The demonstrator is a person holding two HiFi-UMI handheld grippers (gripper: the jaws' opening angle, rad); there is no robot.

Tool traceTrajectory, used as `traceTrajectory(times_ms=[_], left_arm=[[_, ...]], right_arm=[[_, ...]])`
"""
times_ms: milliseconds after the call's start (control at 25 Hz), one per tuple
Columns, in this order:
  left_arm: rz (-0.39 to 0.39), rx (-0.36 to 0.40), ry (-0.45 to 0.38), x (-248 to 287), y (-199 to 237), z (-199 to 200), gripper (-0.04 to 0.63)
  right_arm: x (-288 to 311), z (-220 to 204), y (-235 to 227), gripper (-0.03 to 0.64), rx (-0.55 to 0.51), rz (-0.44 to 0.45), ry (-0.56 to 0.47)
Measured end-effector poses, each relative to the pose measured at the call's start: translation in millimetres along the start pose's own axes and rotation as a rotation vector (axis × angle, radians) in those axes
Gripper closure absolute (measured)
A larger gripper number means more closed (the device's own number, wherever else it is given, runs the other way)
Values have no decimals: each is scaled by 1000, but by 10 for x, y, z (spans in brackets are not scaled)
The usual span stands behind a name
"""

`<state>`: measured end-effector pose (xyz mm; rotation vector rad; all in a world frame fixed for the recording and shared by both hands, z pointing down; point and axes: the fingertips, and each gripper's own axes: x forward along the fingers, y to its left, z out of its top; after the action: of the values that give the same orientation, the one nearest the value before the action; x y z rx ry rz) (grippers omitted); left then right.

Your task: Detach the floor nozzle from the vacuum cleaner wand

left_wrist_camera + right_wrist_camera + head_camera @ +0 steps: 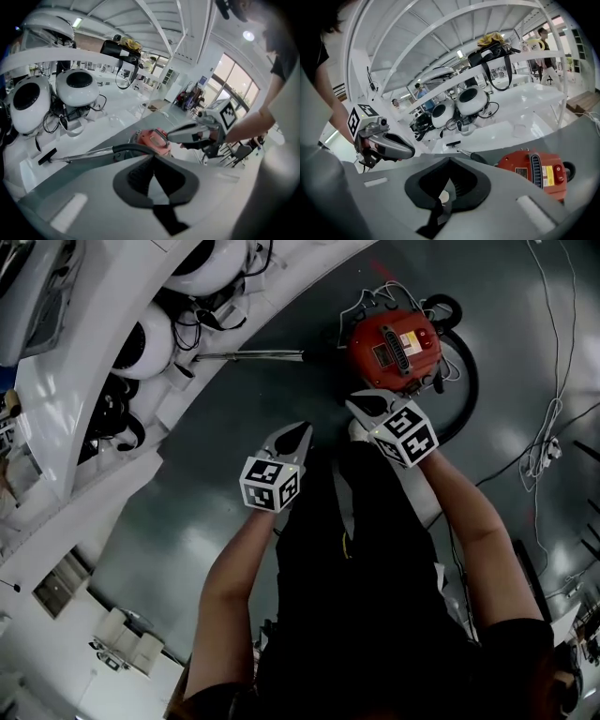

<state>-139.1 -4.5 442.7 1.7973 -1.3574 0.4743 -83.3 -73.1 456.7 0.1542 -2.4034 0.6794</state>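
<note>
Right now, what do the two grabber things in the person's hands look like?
The left gripper and right gripper match: silver-grey shells that taper to a pointed beak, with black lining inside. Each carries a white cube printed with black square markers. The person wears a black top with short sleeves.

plain black short-sleeved shirt (511, 648), black trousers (375, 521)
</note>
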Motion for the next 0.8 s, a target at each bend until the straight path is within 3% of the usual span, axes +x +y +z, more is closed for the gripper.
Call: traceTrajectory(times_ms=[200, 520, 600, 800], left_arm=[[-54, 11, 13, 252, 164, -148, 584], [-104, 30, 40, 695, 546, -402, 584], [-105, 11, 39, 775, 657, -441, 584], [-115, 8, 47, 840, 923, -487, 584]], right_arm=[[276, 61, -119, 621, -60, -7, -31], [746, -113, -480, 617, -167, -171, 59], [859, -151, -530, 551, -185, -184, 91], [1112, -146, -662, 505, -284, -232, 144]])
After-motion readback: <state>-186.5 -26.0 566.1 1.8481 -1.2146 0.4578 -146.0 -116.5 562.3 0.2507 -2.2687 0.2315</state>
